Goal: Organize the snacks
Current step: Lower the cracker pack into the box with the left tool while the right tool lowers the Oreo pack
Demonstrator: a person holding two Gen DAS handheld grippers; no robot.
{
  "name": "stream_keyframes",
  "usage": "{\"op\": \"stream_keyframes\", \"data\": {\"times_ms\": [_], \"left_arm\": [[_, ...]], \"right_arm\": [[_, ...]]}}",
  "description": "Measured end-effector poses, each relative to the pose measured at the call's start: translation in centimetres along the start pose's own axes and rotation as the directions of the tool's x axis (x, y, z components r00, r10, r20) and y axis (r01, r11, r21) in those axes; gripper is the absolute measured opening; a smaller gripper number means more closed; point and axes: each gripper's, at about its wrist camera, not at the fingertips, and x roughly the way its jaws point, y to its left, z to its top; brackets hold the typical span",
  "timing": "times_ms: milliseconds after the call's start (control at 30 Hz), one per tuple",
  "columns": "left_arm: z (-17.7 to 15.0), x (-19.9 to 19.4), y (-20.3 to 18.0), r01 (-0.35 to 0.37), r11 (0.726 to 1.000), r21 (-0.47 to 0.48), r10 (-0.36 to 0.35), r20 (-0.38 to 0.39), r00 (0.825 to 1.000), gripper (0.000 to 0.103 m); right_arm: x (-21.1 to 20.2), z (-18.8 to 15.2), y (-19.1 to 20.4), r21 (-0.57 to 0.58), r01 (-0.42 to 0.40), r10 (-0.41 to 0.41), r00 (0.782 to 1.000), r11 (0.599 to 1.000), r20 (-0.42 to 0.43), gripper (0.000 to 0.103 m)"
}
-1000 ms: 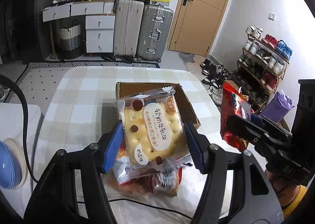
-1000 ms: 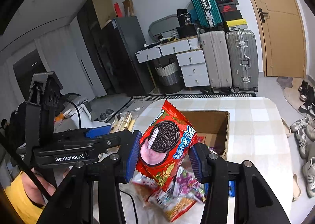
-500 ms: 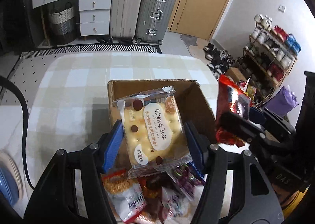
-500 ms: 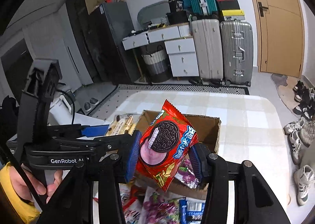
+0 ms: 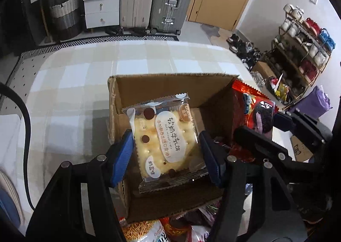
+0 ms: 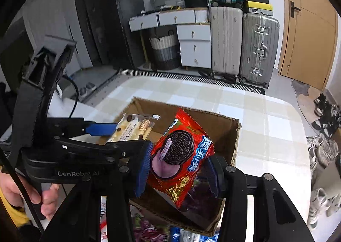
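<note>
My left gripper is shut on a clear-wrapped cracker packet, held over the open cardboard box. That same cracker packet and the left gripper appear at the left of the right wrist view. Between the blue pads of my right gripper sits a red cookie packet, pinched and hanging above the cardboard box. In the left wrist view the red cookie packet shows at the box's right wall, with the right gripper shut on it.
Loose snack packets lie on the checked tablecloth in front of the box, also seen as snack packets. A hand holds the left gripper's handle. Suitcases, drawers and a shoe rack stand beyond the table.
Both grippers have moved forward and down with their packets, from above the snack pile to over the open box. Their grips are unchanged.
</note>
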Motion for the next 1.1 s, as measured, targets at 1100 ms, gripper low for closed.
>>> {"op": "stream_keyframes", "data": {"times_ms": [1100], "left_arm": [[-0.4,1.4,-0.5,-0.021,1.0,0.024,0.02,0.011,1.0,0.06]], "right_arm": [[2.6,-1.3,-1.6,0.034,-0.063,0.065,0.996,0.997,-0.063,0.047]]}}
